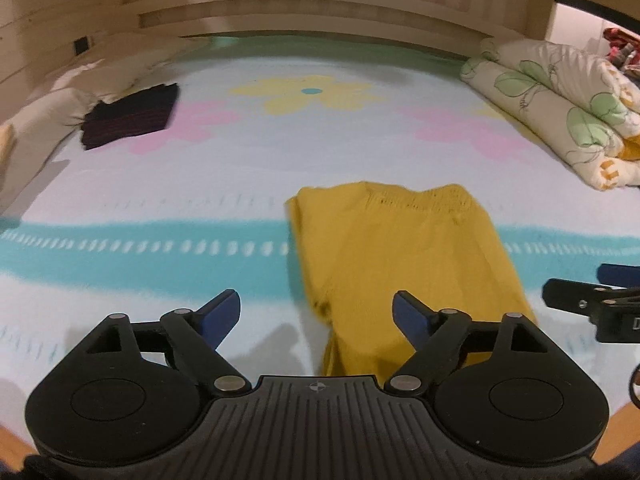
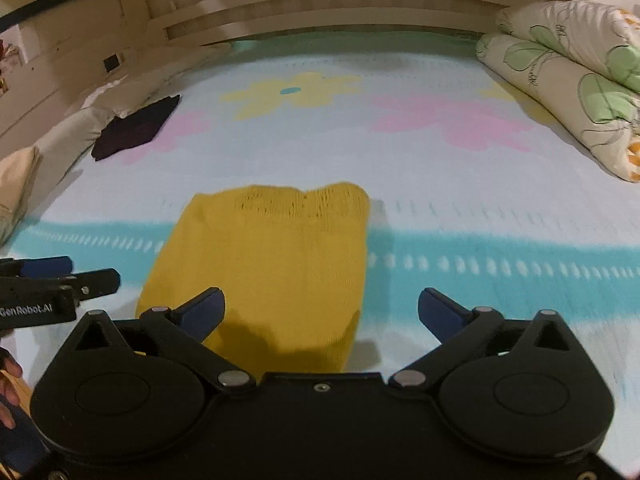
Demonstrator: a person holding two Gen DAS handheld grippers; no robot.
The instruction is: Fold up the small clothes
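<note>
Risk first: mustard-yellow knit garment (image 1: 404, 252), folded into a narrow upright rectangle, lies flat on the pastel flower-print bedsheet (image 1: 200, 184) across its teal band, near the front edge of the bed; its near end hangs or trails toward that edge, so a careless pull could drag it off the mattress. Left gripper (image 1: 316, 316) stands wide open with nothing between its blue pads, poised above the garment's near left corner. Right gripper (image 2: 320, 312) is spread fully, also empty, its left pad over the garment's near right part. Both views are blurred, so fine fold lines are hard to read. Likely failures, as I judge them: a pad catching the loose knit and undoing the fold; pinching only the top layer so the layers shear apart; the two tools knocking together, since they sit just beside each other. Open room: broad bare sheet left of and beyond the garment. Limits: dark striped folded cloth (image 1: 130, 118) far left beside pale pillows (image 1: 44, 120); rolled cream leaf-print quilt (image 1: 560, 108) far right; wooden headboard (image 1: 320, 12) at the far end.
</note>
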